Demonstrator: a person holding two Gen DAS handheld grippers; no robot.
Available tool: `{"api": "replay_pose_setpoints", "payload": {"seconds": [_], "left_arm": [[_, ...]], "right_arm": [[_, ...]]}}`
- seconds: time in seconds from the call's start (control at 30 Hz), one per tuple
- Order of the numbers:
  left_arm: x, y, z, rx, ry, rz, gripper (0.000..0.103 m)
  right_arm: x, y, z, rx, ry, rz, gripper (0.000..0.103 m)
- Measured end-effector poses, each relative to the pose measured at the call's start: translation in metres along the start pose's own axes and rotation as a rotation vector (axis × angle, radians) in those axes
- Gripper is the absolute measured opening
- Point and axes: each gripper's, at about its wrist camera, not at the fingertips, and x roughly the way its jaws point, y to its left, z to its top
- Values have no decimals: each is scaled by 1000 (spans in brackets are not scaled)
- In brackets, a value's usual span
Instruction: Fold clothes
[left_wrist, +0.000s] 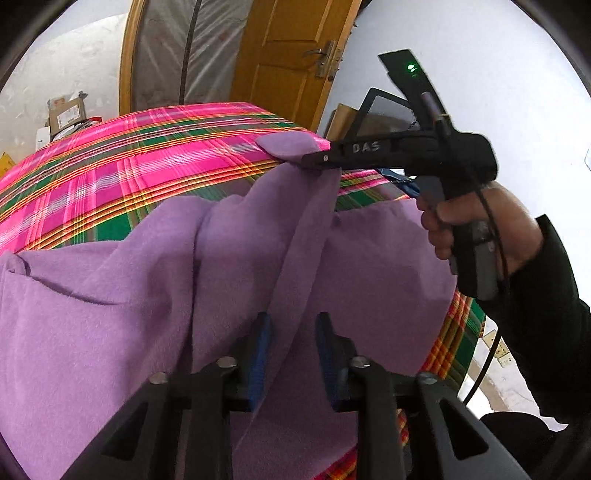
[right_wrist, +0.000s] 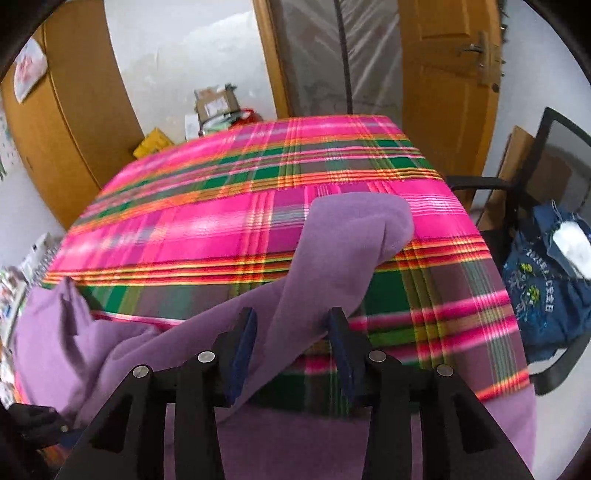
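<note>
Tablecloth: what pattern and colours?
Plaid tablecloth: pink, green, orange-yellow stripes; clearest in the right wrist view.

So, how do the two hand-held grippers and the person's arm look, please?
Each hand-held gripper is black plastic with two fingers, blue pads and silver round screws: the left hand-held gripper and the right hand-held gripper. From the side, the right one has a pistol-shaped handle, white letters "DAS", a small green light on top and a thin black cable. The hand comes out of a black sleeve.

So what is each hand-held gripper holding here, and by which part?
Right hand-held gripper clamps the purple garment's sleeve just behind the cuff. A fold lies between the fingers of the left hand-held gripper; grip there cannot be told.
</note>
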Motion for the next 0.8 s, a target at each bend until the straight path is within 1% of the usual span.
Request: {"api": "replay_pose_setpoints", "payload": {"seconds": [0.03,0.07,0.23,0.37,0.47,0.57,0.67,0.8], "left_arm": [[0,1,0,0,-3,10,6],[-1,2,1,-3,-7,12,4],[-17,10,6,-39,-63,-8,2],[-37,7,12,-41,-119,-44,2],[-47,0,13,-18,-136,-79,2],[-50,-11,7,15,-122,-99,2],[-47,-17,-1,33,-92,-118,2],[-42,-19,-14,37,-52,-138,2]], "right_arm": [[3,-2,0,0,1,1,15],[4,-5,0,9,1,6,7],[-16,-29,-6,118,-71,102,6],[-56,-46,-15,205,-185,171,6],[-84,-53,-29,249,-237,183,6],[-100,-61,-54,291,-240,163,6],[-106,-68,-82,339,-205,138,6],[-106,-70,-109,354,-158,106,6]]}}
